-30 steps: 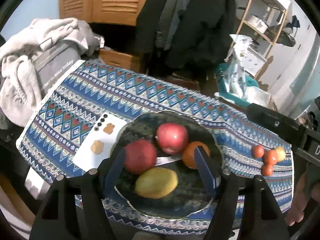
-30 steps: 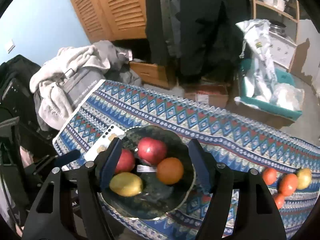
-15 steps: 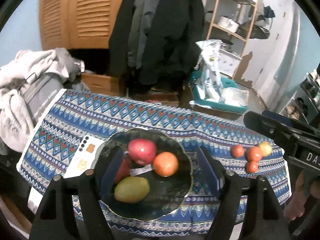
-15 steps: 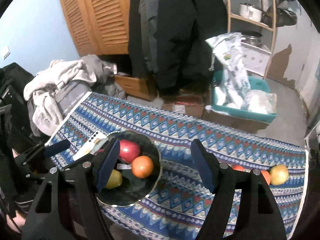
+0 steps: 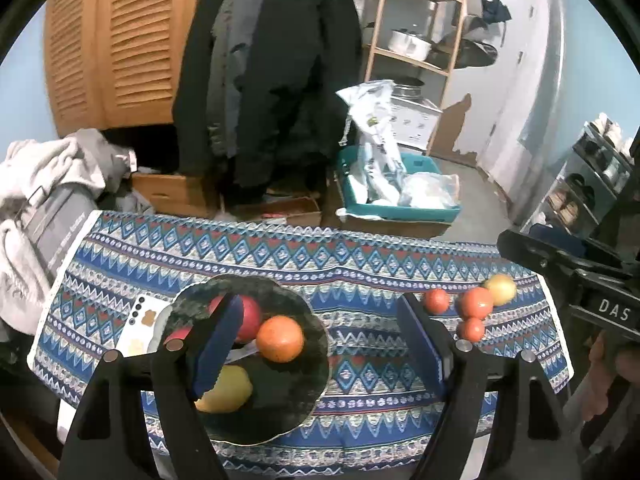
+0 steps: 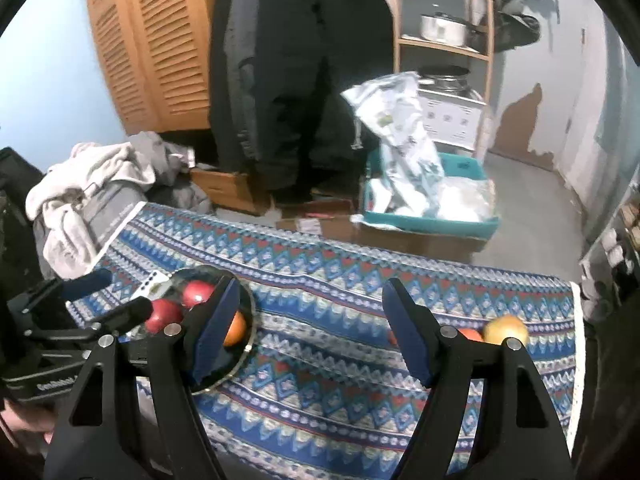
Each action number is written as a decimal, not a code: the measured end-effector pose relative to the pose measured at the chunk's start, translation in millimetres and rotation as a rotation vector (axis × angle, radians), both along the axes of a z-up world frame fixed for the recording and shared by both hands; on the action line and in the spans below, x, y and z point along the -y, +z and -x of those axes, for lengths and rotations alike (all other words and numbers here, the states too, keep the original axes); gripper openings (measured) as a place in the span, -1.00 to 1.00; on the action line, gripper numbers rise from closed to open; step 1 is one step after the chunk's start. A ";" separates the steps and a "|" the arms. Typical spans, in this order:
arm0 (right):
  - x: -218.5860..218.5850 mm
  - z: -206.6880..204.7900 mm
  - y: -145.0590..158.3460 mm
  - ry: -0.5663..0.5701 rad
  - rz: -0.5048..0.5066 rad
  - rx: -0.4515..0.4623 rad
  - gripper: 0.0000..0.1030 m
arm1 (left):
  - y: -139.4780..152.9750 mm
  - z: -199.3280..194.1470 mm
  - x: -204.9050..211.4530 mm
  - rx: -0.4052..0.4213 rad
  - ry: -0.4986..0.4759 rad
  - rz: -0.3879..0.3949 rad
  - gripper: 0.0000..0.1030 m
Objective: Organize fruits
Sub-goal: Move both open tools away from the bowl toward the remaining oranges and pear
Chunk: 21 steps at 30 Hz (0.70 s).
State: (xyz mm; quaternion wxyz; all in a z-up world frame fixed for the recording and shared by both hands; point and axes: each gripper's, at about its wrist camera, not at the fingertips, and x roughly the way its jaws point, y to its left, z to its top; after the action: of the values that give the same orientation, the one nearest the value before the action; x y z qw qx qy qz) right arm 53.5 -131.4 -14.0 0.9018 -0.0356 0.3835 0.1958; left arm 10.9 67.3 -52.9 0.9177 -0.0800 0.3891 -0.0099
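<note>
A dark plate on the patterned tablecloth holds an orange, a red apple and a yellow fruit, with a small knife between them. Several loose fruits lie at the table's right end: red ones and a yellow one. My left gripper is open and empty, above the table's near edge. My right gripper is open and empty, further right; the plate shows at its left finger and the yellow fruit at its right.
A white phone lies left of the plate. A chair with piled clothes stands at the table's left end. Behind the table hang dark coats, with a teal bin and a wooden shelf.
Both grippers have pulled back and up from the plate and swung right; the whole table and the loose fruits at its right end now show. Both stay open and empty.
</note>
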 end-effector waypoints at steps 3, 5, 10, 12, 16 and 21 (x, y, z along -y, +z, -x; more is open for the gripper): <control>17.4 1.7 0.0 -0.030 0.008 0.007 0.45 | 3.0 -2.0 12.2 0.004 -0.023 -0.005 0.55; 28.2 2.7 -0.3 -0.048 0.011 0.009 0.45 | 3.7 -4.1 20.4 0.004 -0.039 -0.007 0.56; 55.0 4.5 -4.2 -0.092 0.026 0.001 0.46 | 3.4 -8.7 44.4 0.005 -0.086 -0.017 0.56; 66.5 5.6 -5.6 -0.112 0.031 -0.003 0.46 | 3.6 -9.7 53.4 -0.001 -0.103 -0.022 0.56; 84.0 9.0 -8.7 -0.143 0.044 -0.015 0.52 | 1.4 -13.3 73.4 0.001 -0.144 -0.037 0.56; 105.4 11.6 -13.0 -0.180 0.057 -0.017 0.54 | -4.2 -19.3 93.9 -0.021 -0.180 -0.037 0.56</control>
State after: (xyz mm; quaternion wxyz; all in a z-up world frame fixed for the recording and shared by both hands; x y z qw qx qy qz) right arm 41.9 -236.8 -27.0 0.9112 -0.0248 0.3980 0.1032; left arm 30.2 -26.6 -57.1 0.9103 -0.0278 0.4043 -0.0845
